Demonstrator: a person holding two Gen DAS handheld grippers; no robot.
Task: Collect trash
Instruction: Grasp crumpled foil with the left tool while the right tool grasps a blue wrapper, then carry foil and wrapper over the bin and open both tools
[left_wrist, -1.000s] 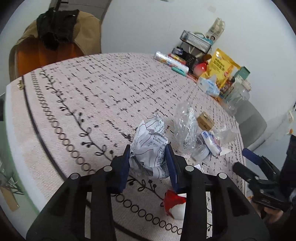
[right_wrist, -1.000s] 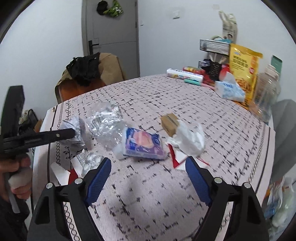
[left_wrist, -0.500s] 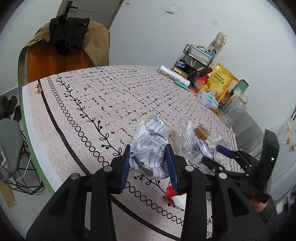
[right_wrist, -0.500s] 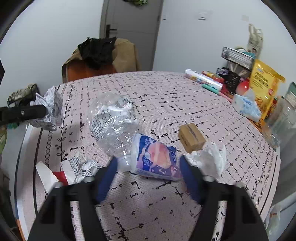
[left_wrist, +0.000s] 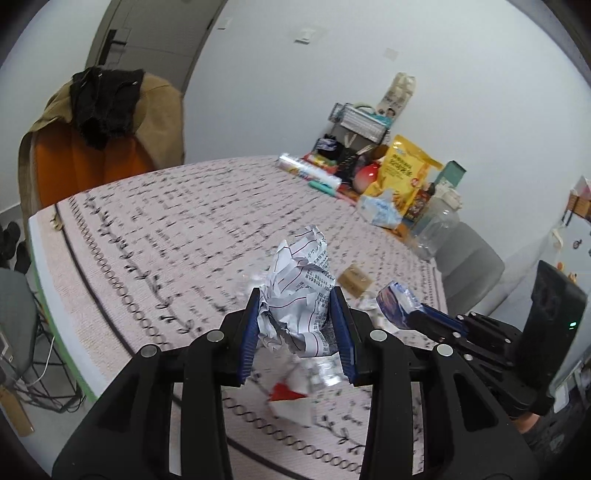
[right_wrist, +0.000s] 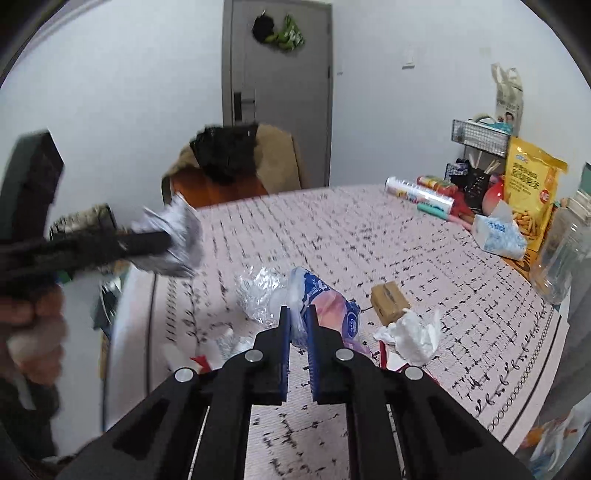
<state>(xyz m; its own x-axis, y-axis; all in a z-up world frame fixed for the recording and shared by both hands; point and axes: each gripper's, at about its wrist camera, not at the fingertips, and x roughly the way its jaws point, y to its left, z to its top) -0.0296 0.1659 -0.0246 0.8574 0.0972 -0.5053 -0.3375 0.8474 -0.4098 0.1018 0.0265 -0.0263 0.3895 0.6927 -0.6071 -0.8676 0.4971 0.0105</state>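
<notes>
My left gripper (left_wrist: 297, 301) is shut on a crumpled ball of printed paper (left_wrist: 299, 291) and holds it above the table; it also shows in the right wrist view (right_wrist: 173, 236). My right gripper (right_wrist: 297, 317) is shut on a blue and pink plastic wrapper (right_wrist: 328, 306), lifted off the table, also seen in the left wrist view (left_wrist: 397, 302). On the patterned tablecloth (right_wrist: 369, 243) lie a crushed clear plastic bottle (right_wrist: 255, 295), a small cardboard box (right_wrist: 389, 301), a crumpled white tissue (right_wrist: 413, 334) and red and white scraps (left_wrist: 286, 393).
A chair with a brown coat and black cloth (left_wrist: 103, 122) stands at the table's far side. Snack bags, a tissue pack (right_wrist: 498, 232), a clear jar (right_wrist: 561, 254) and a wire rack (right_wrist: 480, 136) crowd the back right. The table edge (left_wrist: 48, 280) is at left.
My right gripper has closed on the wrapper and lifted it. My left gripper has risen with the paper ball and swung a little right.
</notes>
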